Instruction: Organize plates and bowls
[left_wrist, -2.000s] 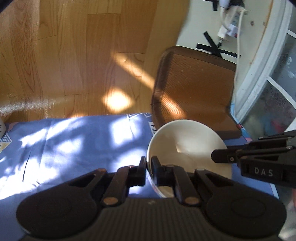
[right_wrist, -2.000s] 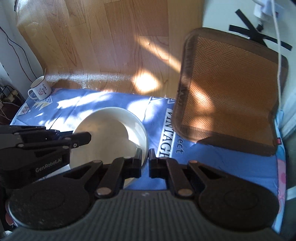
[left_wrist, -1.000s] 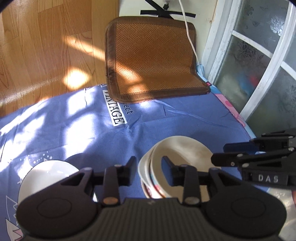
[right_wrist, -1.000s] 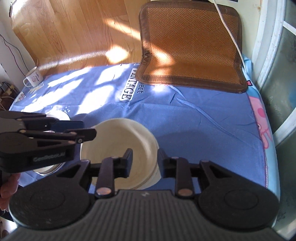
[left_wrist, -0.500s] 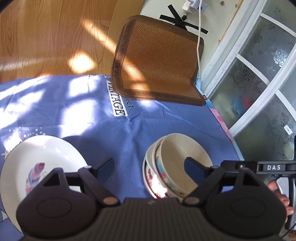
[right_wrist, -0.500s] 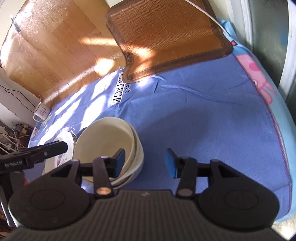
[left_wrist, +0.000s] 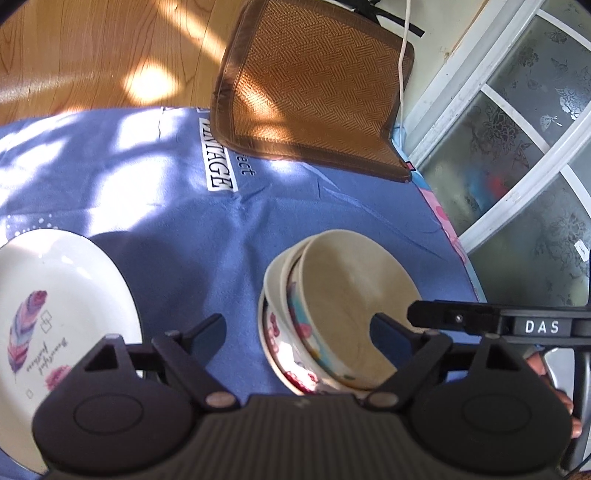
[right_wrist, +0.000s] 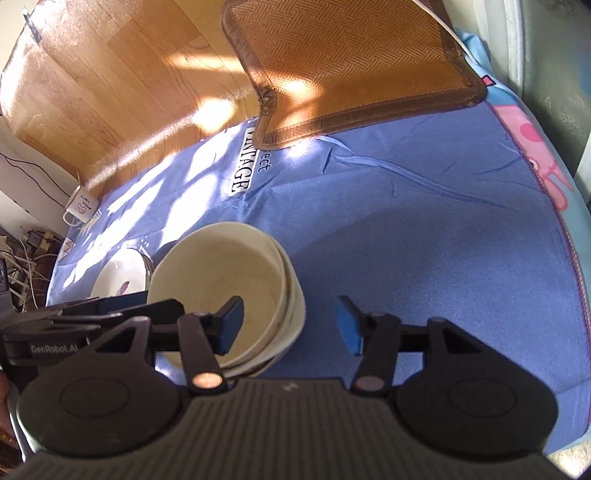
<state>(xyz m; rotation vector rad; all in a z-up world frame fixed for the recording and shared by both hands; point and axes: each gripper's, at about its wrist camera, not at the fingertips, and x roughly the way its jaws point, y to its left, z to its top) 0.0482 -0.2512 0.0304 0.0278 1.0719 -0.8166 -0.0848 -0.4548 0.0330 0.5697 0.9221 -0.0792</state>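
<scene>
A stack of cream bowls (left_wrist: 343, 302) with painted sides rests on the blue cloth (left_wrist: 177, 206), nested and leaning a little. It also shows in the right wrist view (right_wrist: 229, 288). A white plate with a feather print (left_wrist: 55, 314) lies to its left, and its edge shows in the right wrist view (right_wrist: 118, 273). My left gripper (left_wrist: 297, 332) is wide open and empty, just above the stack. My right gripper (right_wrist: 290, 323) is open and empty, its left finger over the bowl rim. Each gripper shows in the other's view.
A brown woven mat (left_wrist: 314, 88) lies at the far side of the cloth. A white mug (right_wrist: 81, 205) stands at the far left corner. A window frame (left_wrist: 517, 129) runs along the right. Wood floor lies beyond. A white cable (left_wrist: 404, 48) crosses the mat.
Both grippers held a cream bowl by its rim, set it onto the bowl stack, then opened and drew back. The feather plate has come into the left view.
</scene>
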